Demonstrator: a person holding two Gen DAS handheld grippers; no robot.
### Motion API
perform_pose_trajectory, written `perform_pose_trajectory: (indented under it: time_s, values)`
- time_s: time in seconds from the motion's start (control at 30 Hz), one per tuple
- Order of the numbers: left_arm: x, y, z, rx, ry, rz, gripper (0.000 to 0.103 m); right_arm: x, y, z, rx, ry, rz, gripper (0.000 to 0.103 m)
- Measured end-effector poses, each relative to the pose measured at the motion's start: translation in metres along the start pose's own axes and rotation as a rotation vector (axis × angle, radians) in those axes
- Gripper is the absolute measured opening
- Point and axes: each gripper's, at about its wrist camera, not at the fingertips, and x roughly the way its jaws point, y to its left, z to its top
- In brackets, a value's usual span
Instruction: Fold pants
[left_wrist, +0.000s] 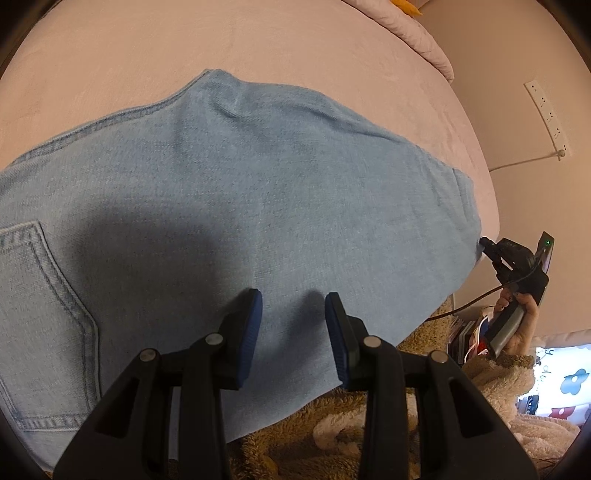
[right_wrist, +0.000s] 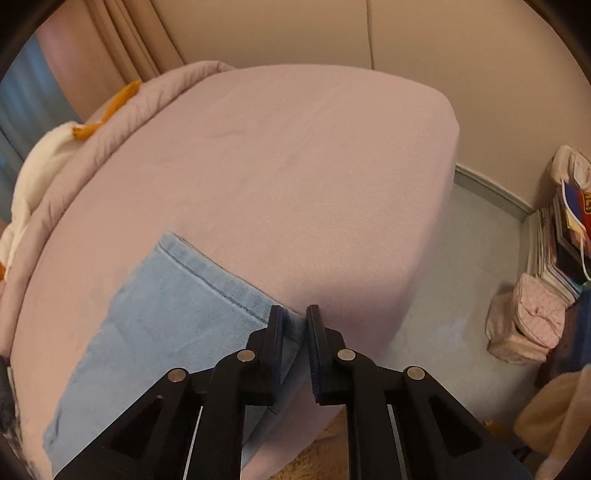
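On bed (right_wrist: 295, 166), jeans (left_wrist: 240, 192) edge between right gripper (right_wrist: 294, 314) jaws.

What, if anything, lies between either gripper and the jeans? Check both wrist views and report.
Nothing visible does. The left gripper hangs open directly over the folded light-blue jeans with only bare denim below. The right gripper sits at the jeans' corner on the pink bed, denim edge between its slightly parted pads. No other object lies on the fabric.

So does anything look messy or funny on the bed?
A little. The jeans hang over the near edge of the bed instead of lying fully on it, and a small crease sits near their far edge. Nothing looks torn or spilled.
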Motion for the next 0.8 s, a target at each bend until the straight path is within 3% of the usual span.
perform_pose_trajectory:
  time_s: [0.2,0.37,0.53,0.67,0.73,0.8]
  values:
    - [-0.001,0.004,-0.001,-0.011,-0.003,-0.025,0.035,-0.002,-0.01,-0.002,0.044,-0.014,-0.005,0.006]
    - [-0.004,0.006,-0.003,-0.018,-0.013,-0.03,0.035,0.007,-0.002,-0.002,0.007,-0.019,-0.057,0.005]
    - [-0.017,0.0,0.002,-0.008,-0.038,0.016,0.036,-0.001,0.008,0.002,-0.042,-0.014,-0.114,0.006]
    - [-0.035,-0.005,0.01,0.028,-0.113,0.069,0.046,-0.015,0.014,0.004,-0.06,-0.034,-0.089,0.014]
    - [-0.042,-0.005,0.014,0.03,-0.136,0.061,0.057,-0.02,0.016,0.004,-0.049,-0.026,-0.063,0.024]
    - [-0.053,-0.003,0.022,0.022,-0.171,0.077,0.06,-0.028,0.024,0.003,-0.057,-0.019,-0.027,0.036]
